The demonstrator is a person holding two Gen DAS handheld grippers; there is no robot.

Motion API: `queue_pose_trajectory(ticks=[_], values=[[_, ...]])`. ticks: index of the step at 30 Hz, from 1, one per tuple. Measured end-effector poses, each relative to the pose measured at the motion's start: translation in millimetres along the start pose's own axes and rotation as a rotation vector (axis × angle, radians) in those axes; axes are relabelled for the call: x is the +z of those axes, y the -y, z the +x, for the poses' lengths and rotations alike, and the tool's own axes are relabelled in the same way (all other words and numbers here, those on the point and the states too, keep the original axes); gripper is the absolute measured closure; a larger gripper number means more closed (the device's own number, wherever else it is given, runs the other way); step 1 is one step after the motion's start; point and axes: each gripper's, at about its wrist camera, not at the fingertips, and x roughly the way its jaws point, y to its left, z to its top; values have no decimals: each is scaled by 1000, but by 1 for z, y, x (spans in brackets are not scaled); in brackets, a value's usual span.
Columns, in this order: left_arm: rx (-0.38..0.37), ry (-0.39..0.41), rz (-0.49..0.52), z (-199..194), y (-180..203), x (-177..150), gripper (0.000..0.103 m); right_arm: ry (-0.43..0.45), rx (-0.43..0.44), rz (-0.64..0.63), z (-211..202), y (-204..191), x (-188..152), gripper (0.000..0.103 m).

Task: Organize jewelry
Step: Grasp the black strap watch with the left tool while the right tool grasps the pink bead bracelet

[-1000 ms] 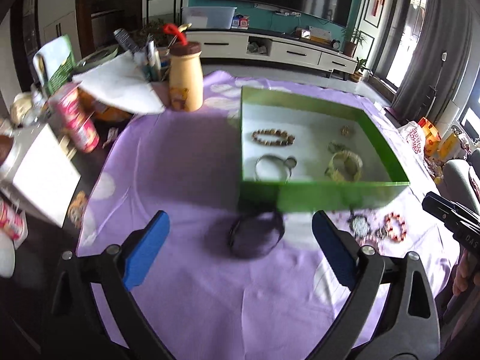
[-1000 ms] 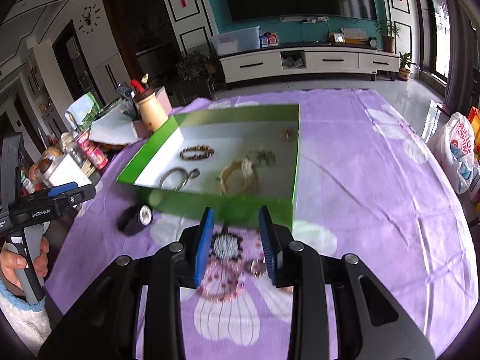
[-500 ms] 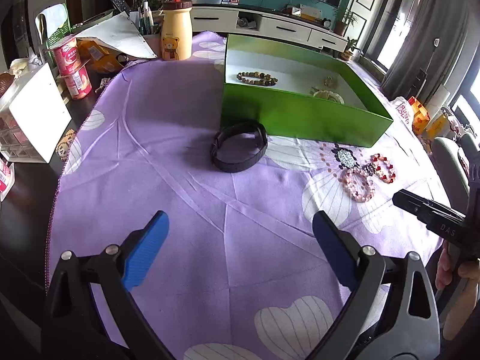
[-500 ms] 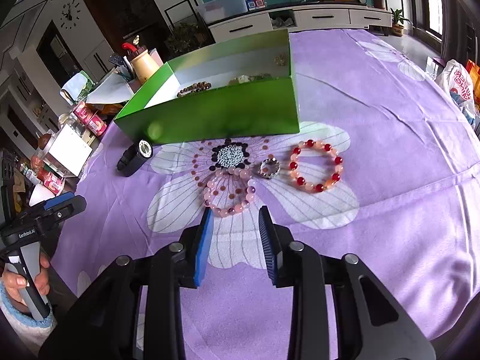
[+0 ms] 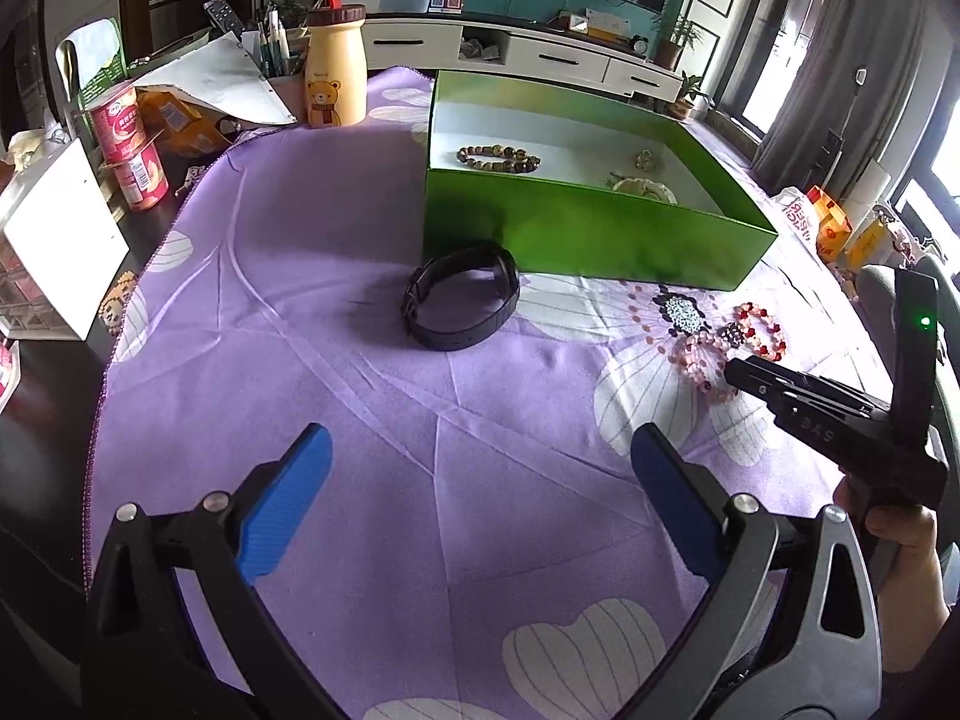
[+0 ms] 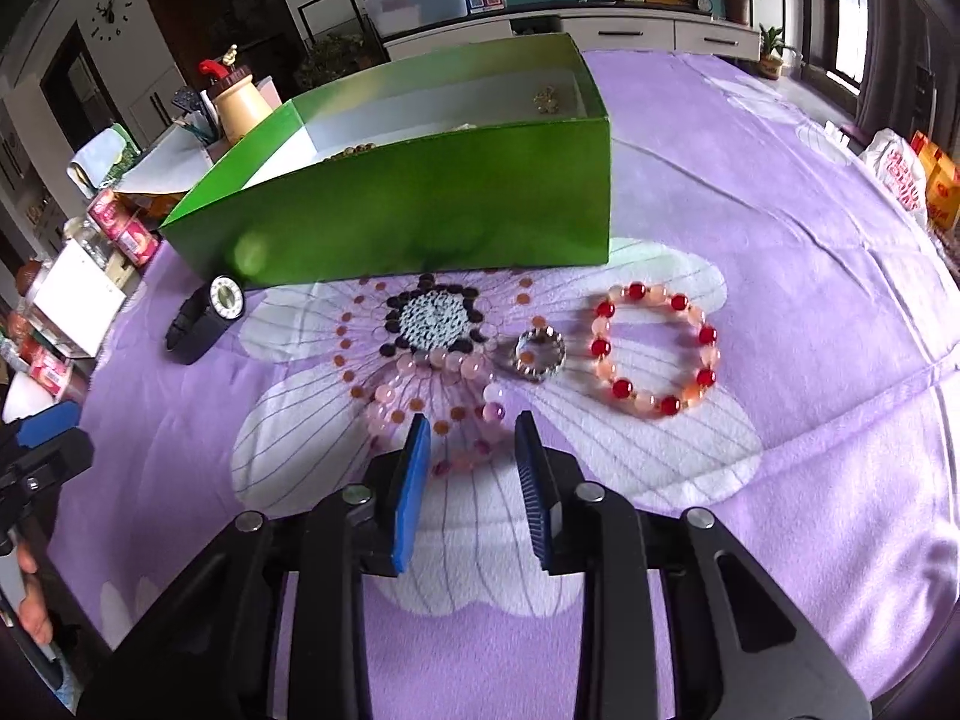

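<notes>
A green box (image 5: 591, 240) (image 6: 420, 216) on the purple cloth holds a brown bead bracelet (image 5: 499, 158) and other pieces. A black watch (image 5: 461, 303) (image 6: 204, 318) lies in front of it. A pink bead bracelet (image 6: 441, 399), a small silver ring (image 6: 538, 354) and a red-and-peach bracelet (image 6: 654, 351) lie to the right. My right gripper (image 6: 471, 450) is partly open, low over the near side of the pink bracelet, which lies between its blue pads. My left gripper (image 5: 477, 480) is wide open and empty, well short of the watch.
A yellow bear bottle (image 5: 334, 69), red cans (image 5: 129, 150), papers and a white box (image 5: 57, 240) crowd the table's left side. The right gripper's body (image 5: 840, 420) shows at the right of the left wrist view. Bags (image 6: 912, 174) lie beyond the right table edge.
Both grippers have pulled back from the green box and dropped lower. The right gripper now sits over the pink bracelet. The left gripper stays wide open.
</notes>
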Motion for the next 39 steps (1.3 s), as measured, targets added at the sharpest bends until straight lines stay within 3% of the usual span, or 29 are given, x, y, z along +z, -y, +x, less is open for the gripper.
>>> queue_pose_trajectory(ticks=[5,9,18,21,23,27,32,39], values=[[-13,18,28,4,3,9,2,14,-95,-79,9,-10,6,94],[-16,17,38,16,4,20,2,15,-95,-94,11,-10,9,96],[-33,-5,115,47,15,44,3,129,17,-73,-29,-3,21,96],[-55,-33,118,60,15,48,17,149,35,-63,-38,-2,23,96],[-43,-50,122,69,15,50,32,153,46,-62,-39,-2,23,96],[-31,-78,142,82,17,52,45,154,55,-53,-40,1,21,96],[-31,-96,162,88,20,52,75,150,66,-40,-38,4,20,96],[-24,-103,147,91,21,50,92,138,91,-31,-35,4,18,96]])
